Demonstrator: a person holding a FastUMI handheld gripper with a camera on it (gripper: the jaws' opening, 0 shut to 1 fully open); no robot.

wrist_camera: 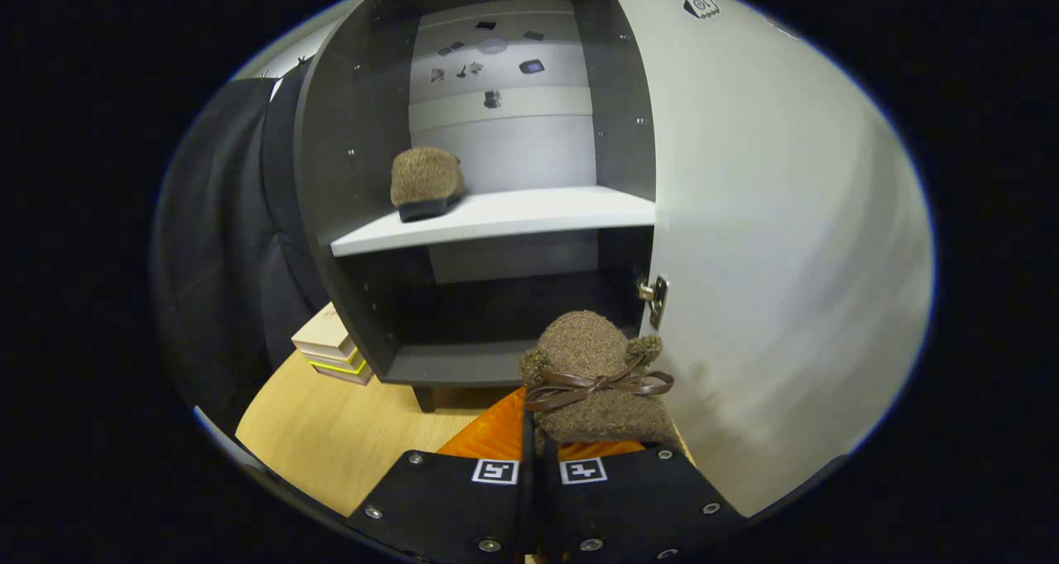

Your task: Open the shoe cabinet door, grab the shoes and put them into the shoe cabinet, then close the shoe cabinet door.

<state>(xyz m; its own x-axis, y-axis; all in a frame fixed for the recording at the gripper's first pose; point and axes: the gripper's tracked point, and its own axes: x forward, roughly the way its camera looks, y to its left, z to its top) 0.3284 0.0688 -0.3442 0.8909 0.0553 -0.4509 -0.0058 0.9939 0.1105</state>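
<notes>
Gripper (542,456) sits lowest and closest, its two fingers drawn right together with almost no gap, clamped on the rear of a brown fuzzy slipper (596,382). Slipper sticks out just ahead of the fingertips, tilted a bit up, brown ribbon bow (591,386) across its top, facing the cabinet's lower opening. Something orange (496,436) shows under the slipper next to the fingers; can't tell what it is.

Shoe cabinet (488,217) stands straight ahead beyond the fingers, dark side walls, door (778,233) swung wide open on the right side. Door is light grey, its inner face fills the area right of the held slipper and runs close beside it. Metal hinge (654,295) sits on the door edge just above and right of the slipper.

White shelf (505,217) divides the cabinet. Second matching slipper (426,184) already rests on that shelf toward its left end, dark sole visible, well apart from the held one. Lower compartment (488,316) under the shelf is dark, directly ahead of the held slipper.

Cabinet rests on a light wooden tabletop (331,432). Small stack of boxes (335,349) lies on the wood just left of the cabinet base. Black cloth (223,283) hangs behind on the left.
</notes>
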